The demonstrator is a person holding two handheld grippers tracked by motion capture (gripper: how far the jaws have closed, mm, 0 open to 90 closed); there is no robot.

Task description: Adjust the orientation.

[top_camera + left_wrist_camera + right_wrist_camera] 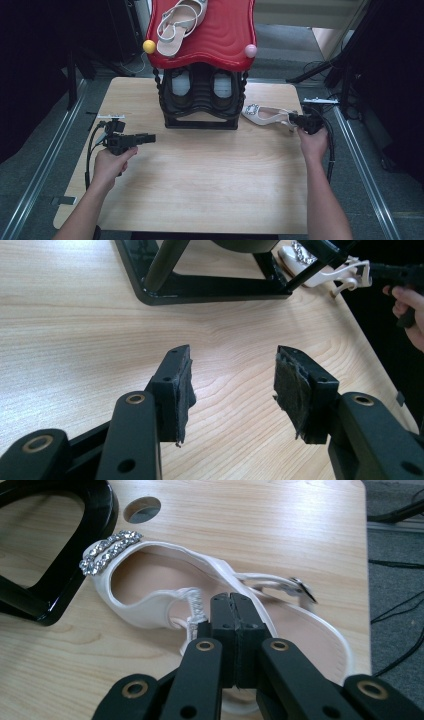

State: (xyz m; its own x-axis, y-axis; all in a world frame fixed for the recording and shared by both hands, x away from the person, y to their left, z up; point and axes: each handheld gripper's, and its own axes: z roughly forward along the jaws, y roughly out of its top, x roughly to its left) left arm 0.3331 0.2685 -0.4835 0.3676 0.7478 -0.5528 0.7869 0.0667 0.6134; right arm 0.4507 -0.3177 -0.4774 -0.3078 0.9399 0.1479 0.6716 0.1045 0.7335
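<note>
A white sandal [266, 116], lying on the table [210, 190] at three o'clock of the shoe rack [200, 95], is being gripped by the clenched right gripper [234, 611], its mate [177, 27] already shelved, while the left gripper [232, 390] is being held open.

Shoe rack [200, 95] at rear centre of surface [200, 175]. Sandal [180, 25] on rack's top shelf; pair of shoes [202, 84] on shelf beneath. Second sandal [267, 116] flat on surface, just right of rack base, near right edge. Right gripper [294, 120] at that sandal's right end. Left gripper [150, 138] over surface front-left of rack, well apart from both.
</note>
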